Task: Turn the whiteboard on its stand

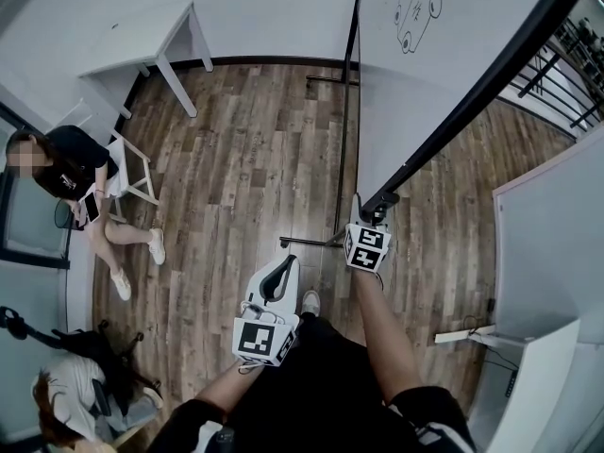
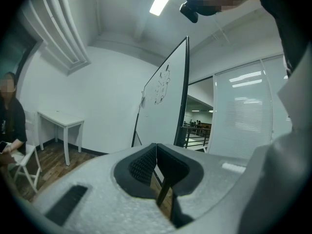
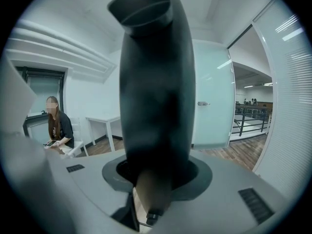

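The whiteboard [image 1: 425, 74] stands on its stand to my right, white-faced with a drawing near the top, and its black frame [image 1: 472, 102] runs diagonally down to a corner. My right gripper [image 1: 376, 213] is at that corner. In the right gripper view the black frame [image 3: 156, 96] fills the gap between the jaws, and the pads are against it. My left gripper [image 1: 283, 270] hangs lower and to the left, apart from the board. Its pads [image 2: 146, 162] meet with nothing between them. The whiteboard [image 2: 163, 101] stands edge-on ahead of it.
A person [image 1: 66, 173] sits on a white chair at the left, and a white table [image 1: 151, 41] stands behind. The stand's black foot [image 1: 316, 242] lies on the wood floor. A white panel [image 1: 547, 243] is at the right and a railing [image 1: 566, 74] beyond. Bags [image 1: 85, 385] lie lower left.
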The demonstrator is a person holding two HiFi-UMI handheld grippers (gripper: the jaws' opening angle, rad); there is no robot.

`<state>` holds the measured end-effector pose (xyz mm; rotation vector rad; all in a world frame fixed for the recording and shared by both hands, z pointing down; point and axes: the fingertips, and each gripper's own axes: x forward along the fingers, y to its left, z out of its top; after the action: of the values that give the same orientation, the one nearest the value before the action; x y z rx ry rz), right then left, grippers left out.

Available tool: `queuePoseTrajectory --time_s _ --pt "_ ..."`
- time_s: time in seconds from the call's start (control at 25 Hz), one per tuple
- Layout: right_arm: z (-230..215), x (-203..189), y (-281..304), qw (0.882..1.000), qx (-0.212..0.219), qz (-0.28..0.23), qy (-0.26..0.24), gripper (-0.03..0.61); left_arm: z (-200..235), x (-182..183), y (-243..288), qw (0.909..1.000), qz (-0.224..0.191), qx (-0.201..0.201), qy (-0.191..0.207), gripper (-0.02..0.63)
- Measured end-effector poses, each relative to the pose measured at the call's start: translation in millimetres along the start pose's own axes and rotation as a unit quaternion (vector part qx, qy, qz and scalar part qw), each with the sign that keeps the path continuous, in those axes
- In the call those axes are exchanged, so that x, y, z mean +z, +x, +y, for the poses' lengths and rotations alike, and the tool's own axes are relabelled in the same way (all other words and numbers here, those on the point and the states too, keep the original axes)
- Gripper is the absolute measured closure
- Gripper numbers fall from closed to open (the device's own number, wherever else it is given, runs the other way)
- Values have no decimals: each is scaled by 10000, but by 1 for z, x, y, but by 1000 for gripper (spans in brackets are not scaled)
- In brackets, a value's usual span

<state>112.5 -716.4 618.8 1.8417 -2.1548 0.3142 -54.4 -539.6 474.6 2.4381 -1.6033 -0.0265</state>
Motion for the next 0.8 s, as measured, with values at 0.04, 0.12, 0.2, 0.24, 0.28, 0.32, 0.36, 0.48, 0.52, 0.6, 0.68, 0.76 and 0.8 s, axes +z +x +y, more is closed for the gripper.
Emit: queuePoseTrajectory --time_s 0.04,0.12,0.2,0.24,0.28,0.32,0.36,0.48,0.52,0.6,0.68,0.76,0.8 --pt "1 -2 -3 10000 2 0 -3 425 -1 -1 -5 10000 -8 -4 7 597" --pt "4 -8 -10 10000 14 16 -17 426 -4 -3 -17 10000 -24 -25 19 597" --pt "6 -12 -18 10000 46 35 -36 426 -9 -5 -25 10000 -36 -45 30 597" --pt "7 -14 -23 10000 64 36 -39 426 -12 -6 -29 10000 -41 -52 40 597" --pt "9 -16 -27 10000 77 26 -39 426 -15 -7 -33 10000 -48 -57 53 597" --pt "11 -19 -32 10000 82 10 -41 426 -18 -8 -39 9999 -58 -61 65 597" --pt "13 -21 -38 10000 81 -8 -46 426 -19 -9 -45 9999 -71 -63 74 597" --pt "22 -29 -58 9999 78 -48 -65 426 -25 -12 -66 9999 -99 -57 60 597" --pt "25 -31 -65 9999 82 -58 -75 426 -27 -14 -74 9999 -96 -51 48 597" --pt "31 -35 -79 9999 93 -74 -85 426 -32 -17 -90 9999 -95 -41 40 597" --pt "36 -41 -91 9999 101 -93 -79 426 -35 -21 -105 9999 -111 -35 60 597" --pt "41 -46 -103 9999 101 -120 -65 426 -37 -24 -120 9999 -127 -29 70 597" --pt "43 -49 -110 9998 100 -130 -58 426 -39 -25 -129 9999 -126 -25 65 597"
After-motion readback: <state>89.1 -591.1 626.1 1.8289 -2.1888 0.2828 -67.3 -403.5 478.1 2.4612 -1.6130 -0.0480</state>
